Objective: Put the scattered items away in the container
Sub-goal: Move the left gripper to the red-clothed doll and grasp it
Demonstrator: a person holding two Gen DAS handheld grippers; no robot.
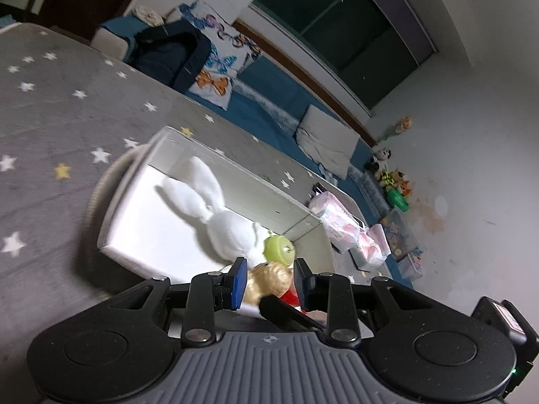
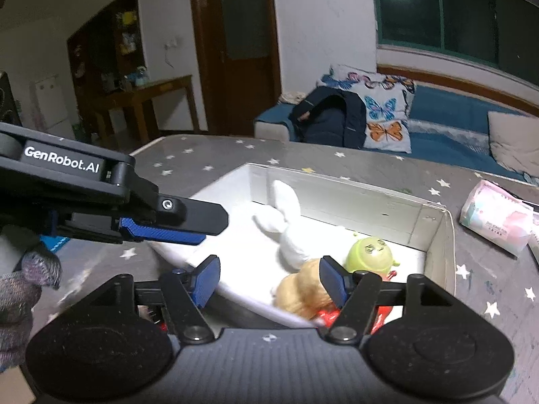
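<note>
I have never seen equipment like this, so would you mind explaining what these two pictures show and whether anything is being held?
A person holds two hand-held grippers, each with a camera looking along its fingers. One picture comes from the left gripper, the other from the right gripper. Both look down at a white box on a grey star-patterned cloth. In the box lie a white plush rabbit, a green round toy, a tan plush toy and something red. Neither gripper holds anything; the right one's jaws stand clearly apart. A pink tissue pack lies outside the box.
</note>
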